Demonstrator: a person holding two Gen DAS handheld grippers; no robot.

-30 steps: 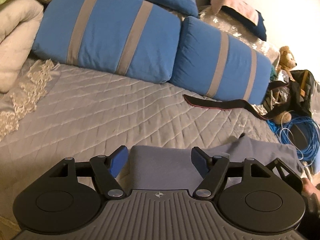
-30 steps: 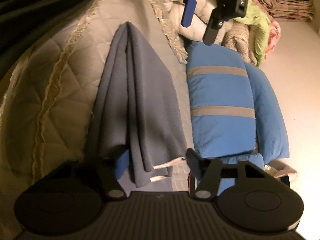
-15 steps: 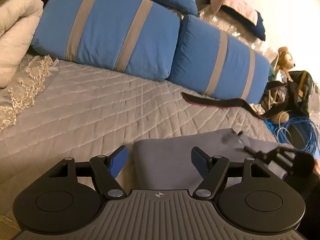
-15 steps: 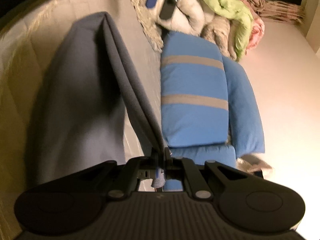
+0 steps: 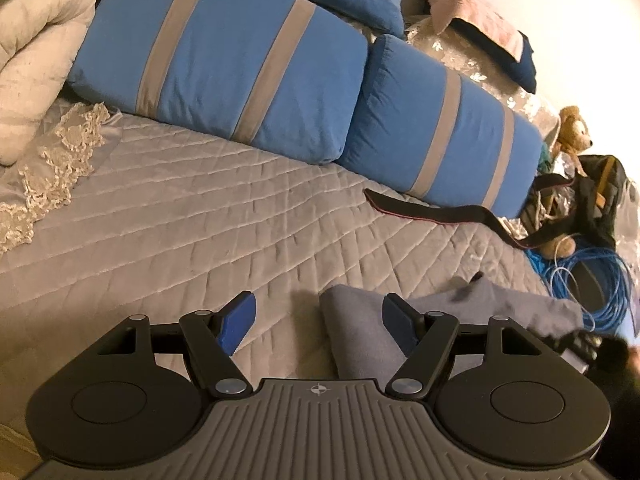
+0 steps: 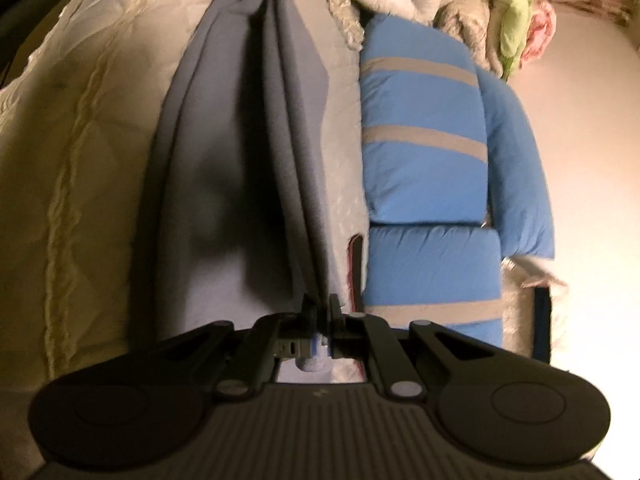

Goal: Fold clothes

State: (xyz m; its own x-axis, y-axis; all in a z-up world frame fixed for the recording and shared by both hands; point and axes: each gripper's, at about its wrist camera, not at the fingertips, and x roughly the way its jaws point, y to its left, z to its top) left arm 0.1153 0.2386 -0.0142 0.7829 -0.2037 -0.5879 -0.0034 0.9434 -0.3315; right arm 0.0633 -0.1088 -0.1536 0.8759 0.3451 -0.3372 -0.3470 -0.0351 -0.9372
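Note:
A grey-blue garment (image 5: 360,344) lies on the quilted bedspread (image 5: 180,208), folded lengthwise. My left gripper (image 5: 319,322) hovers open over its near end. Its left blue pad (image 5: 236,322) is over bare quilt and its right pad (image 5: 400,324) over the cloth; neither presses on it. In the right wrist view my right gripper (image 6: 322,312) is shut on the other end of the garment (image 6: 240,140), which rises from the bed as a taut ridge leading away from the jaws. The right gripper (image 5: 580,352) shows as a dark blur at the left view's right edge.
Two blue pillows with grey stripes (image 5: 224,72) (image 5: 440,128) line the far side of the bed. A black strap (image 5: 432,212) lies before them. A blue cable coil (image 5: 592,280), a teddy bear (image 5: 572,128) and a dark bag sit at the right. A cream duvet (image 5: 32,72) is at the left.
My right gripper closed on the garment's end and drew it away, lifting the cloth into a ridge. In the left wrist view the garment's edge slid rightward. The left gripper stayed open and still.

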